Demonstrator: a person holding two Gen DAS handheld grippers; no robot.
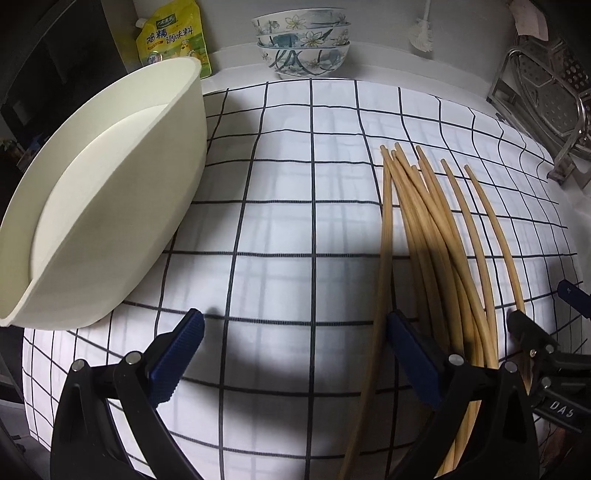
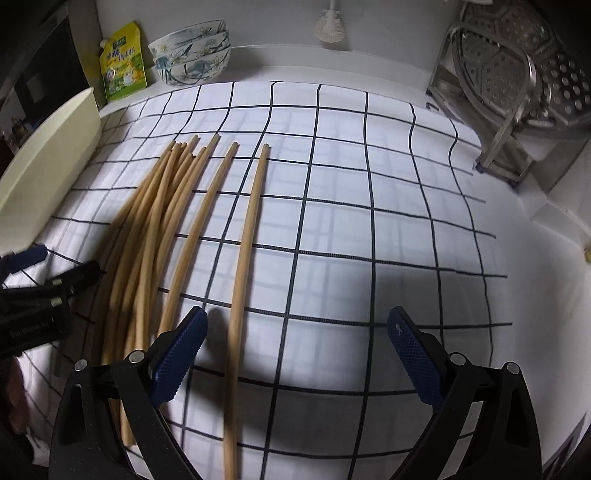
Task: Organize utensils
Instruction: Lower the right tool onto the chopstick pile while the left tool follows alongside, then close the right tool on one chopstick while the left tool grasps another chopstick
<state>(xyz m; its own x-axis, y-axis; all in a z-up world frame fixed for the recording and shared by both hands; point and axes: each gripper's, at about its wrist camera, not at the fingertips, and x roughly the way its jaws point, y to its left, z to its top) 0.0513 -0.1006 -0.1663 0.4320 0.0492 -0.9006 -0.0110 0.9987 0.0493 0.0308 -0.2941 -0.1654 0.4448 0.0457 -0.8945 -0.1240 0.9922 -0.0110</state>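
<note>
Several wooden chopsticks point(image 1: 424, 236) lie fanned out on a white cloth with a dark grid point(image 1: 277, 229). A cream plastic tub point(image 1: 122, 206) rests tilted at the cloth's left edge. My left gripper point(image 1: 295, 354) is open low over the cloth, and the leftmost chopstick point(image 1: 382, 258) runs just inside its right finger. In the right wrist view the chopsticks point(image 2: 155, 221) lie to the left, and one separate chopstick point(image 2: 248, 236) passes between the fingers of my open right gripper point(image 2: 297, 354), close to the left one. Neither gripper holds anything.
Stacked floral bowls point(image 1: 301, 40) and a yellow seasoning pouch point(image 1: 173, 37) stand at the back by the wall. A metal rack with perforated steamer plates point(image 2: 517, 74) occupies the back right corner. A white brush point(image 2: 330, 26) hangs on the wall.
</note>
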